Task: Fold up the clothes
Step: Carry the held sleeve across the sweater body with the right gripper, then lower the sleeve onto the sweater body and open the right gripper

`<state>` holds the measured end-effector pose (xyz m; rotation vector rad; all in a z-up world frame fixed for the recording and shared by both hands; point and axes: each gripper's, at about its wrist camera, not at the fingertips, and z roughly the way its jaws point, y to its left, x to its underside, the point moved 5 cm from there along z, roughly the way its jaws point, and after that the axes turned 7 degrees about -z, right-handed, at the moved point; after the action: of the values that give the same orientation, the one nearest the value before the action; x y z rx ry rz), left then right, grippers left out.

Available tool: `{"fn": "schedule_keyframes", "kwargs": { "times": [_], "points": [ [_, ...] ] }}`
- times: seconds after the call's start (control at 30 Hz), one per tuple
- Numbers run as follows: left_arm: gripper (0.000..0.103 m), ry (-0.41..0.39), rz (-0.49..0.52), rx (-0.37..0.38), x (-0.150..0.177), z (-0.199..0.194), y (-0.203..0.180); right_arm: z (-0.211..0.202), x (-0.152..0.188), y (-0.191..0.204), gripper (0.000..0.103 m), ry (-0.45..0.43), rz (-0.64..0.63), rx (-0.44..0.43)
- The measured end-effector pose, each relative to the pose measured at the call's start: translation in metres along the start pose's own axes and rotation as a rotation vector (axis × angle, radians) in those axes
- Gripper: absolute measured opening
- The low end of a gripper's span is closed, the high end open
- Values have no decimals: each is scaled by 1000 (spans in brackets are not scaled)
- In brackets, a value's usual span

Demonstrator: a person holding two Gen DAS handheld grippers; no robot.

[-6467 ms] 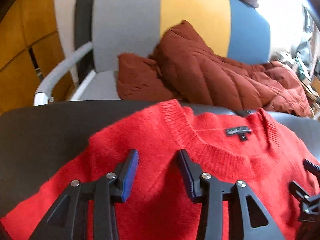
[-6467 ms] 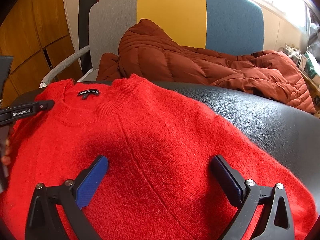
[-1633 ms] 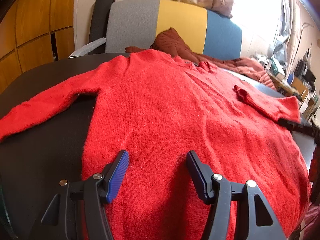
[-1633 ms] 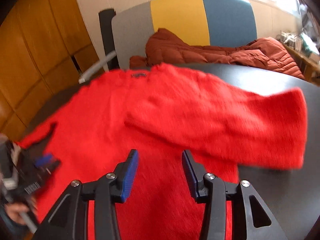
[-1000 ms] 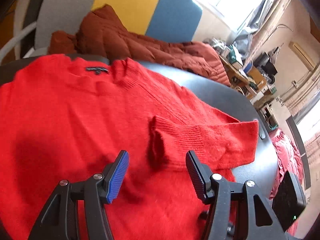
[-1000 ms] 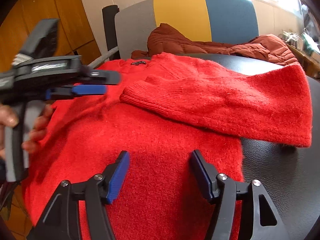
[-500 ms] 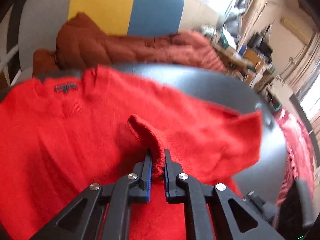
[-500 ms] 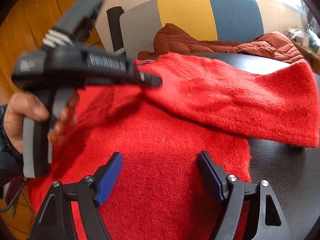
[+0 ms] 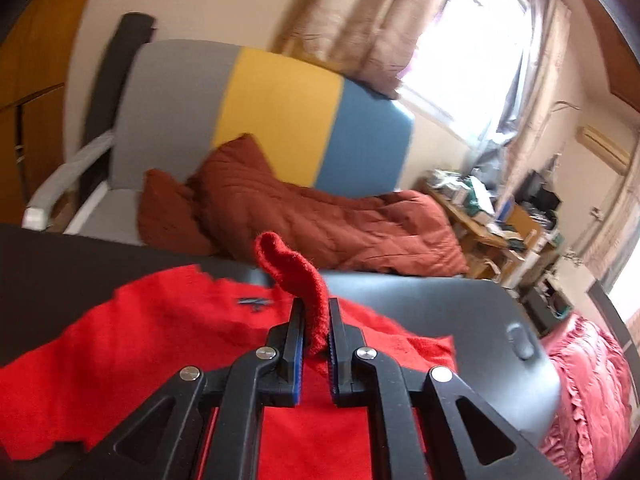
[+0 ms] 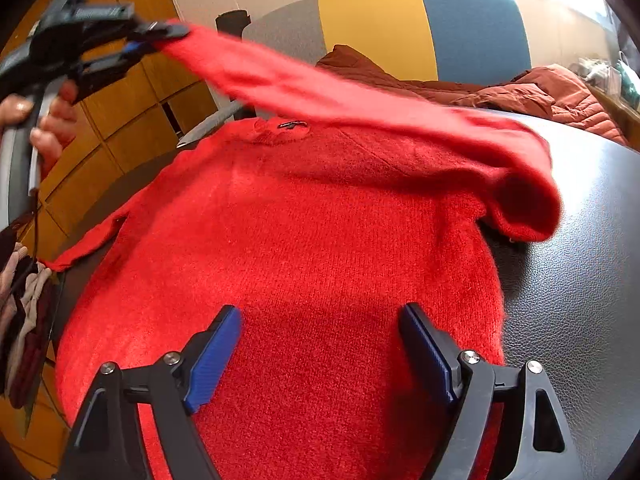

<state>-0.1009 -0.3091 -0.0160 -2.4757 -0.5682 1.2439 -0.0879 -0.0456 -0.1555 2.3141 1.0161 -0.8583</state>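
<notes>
A red sweater (image 10: 304, 240) is spread flat on a black leather-like table (image 10: 580, 280), with its neck label (image 10: 293, 124) turned toward the far edge. Its one sleeve (image 10: 360, 108) is lifted off the body of the garment and is stretched in the air across the chest, from the fold at the right side of the table up to the upper left of the right wrist view. The other sleeve (image 10: 86, 246) is laid out flat toward the left edge of the table.

The cuff (image 9: 298, 272) of the lifted sleeve is held by the left gripper (image 9: 314, 330); its jaws are closed tightly on the knit, and a curl of the cuff is seen standing above the fingertips. In the right wrist view this gripper (image 10: 160, 38) is seen high at the left, gripped by a bare hand (image 10: 48, 120).

The right gripper (image 10: 320, 344) is kept low over the hem part of the sweater. Its jaws are spread wide and nothing is held between the blue pads (image 10: 214, 354).

Behind the table a chair (image 9: 276, 116) with grey, yellow and blue panels is placed, and a rust-brown quilted jacket (image 9: 320, 220) is laid on its seat. Wooden cabinet doors (image 10: 132, 120) are seen at the left.
</notes>
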Motion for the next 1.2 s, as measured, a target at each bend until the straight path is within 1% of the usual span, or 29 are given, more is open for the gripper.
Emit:
{"fn": "schedule_keyframes", "kwargs": {
  "times": [0.1,0.17,0.23,0.37,0.4,0.43,0.47,0.5,0.53,0.63,0.7,0.8,0.83,0.9,1.0,1.1,1.2],
  "points": [
    [8,9,-32,-64,11,-3,34,-1,0,0,84,2,-2,1],
    [8,22,-74,-106,22,-2,61,-1,0,-1,84,0,0,-4],
    [8,36,-100,-134,34,-1,82,-2,0,-2,85,0,4,-12],
    [8,51,-134,-213,60,1,116,-5,0,-5,85,-6,20,-31],
    [8,54,-140,-232,65,0,123,-8,-2,-8,82,-13,39,-38],
    [8,60,-151,-239,70,0,131,-12,-3,-12,74,-22,57,-44],
    [8,66,-162,-246,75,1,138,-16,-6,-18,68,-40,79,-27],
    [8,75,-171,-249,79,2,144,-20,-13,-24,58,-60,97,-13],
    [8,80,-170,-255,82,3,147,-23,-19,-31,53,-79,115,2],
    [8,82,-166,-268,90,6,150,-25,-45,-51,53,-112,135,66],
    [8,68,-157,-273,92,7,149,-23,-64,-64,49,-127,139,115],
    [8,62,-140,-286,95,8,147,-5,-89,-82,48,-107,155,158],
    [8,63,-133,-293,97,9,148,4,-96,-87,45,-95,161,165],
    [8,70,-125,-310,101,11,150,18,-102,-92,43,-71,163,170],
    [8,81,-135,-329,108,14,157,41,-108,-97,43,-30,159,184],
    [9,80,-150,-332,110,16,162,64,-101,-102,42,29,130,245],
    [9,78,-129,-362,108,22,160,69,-99,-103,42,22,109,282]
  ]
}}
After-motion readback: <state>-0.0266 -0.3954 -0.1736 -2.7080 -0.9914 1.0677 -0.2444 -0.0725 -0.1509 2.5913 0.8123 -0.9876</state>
